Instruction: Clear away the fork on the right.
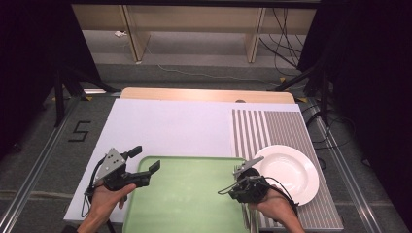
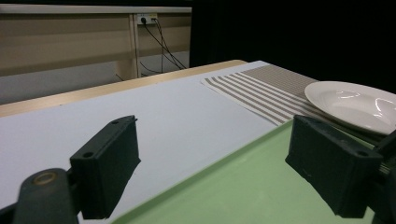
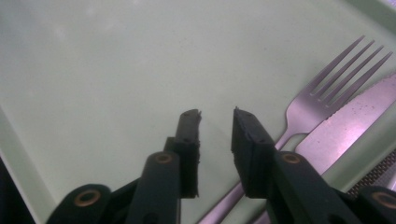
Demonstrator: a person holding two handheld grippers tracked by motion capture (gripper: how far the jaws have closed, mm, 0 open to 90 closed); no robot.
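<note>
Fork (image 3: 312,105) and knife (image 3: 348,123) lie side by side along the right edge of the green tray (image 1: 184,199), and the work in hand looks like picking up cutlery for the place setting.

Going from the biggest piece down: the tray sits at the near edge of the table, partly on the white sheet (image 1: 170,126), and just to its right a striped placemat (image 1: 272,128) carries a white plate (image 1: 291,172).

In the right gripper view, the fork's long axis runs diagonally, tines up and to the right, handle slanting down beneath the jaws; the knife lies parallel on its far side, nearer the tray's rim.

The right gripper (image 3: 216,116) hovers directly over the fork handle, jaws a narrow gap apart and holding nothing. It is clearly the nearer tool.

The left gripper (image 1: 145,159) waits over the tray's far left corner, jaws spread wide and empty, well apart from the cutlery.

My judgement: the right gripper need only drop and straddle the handle across its width.
</note>
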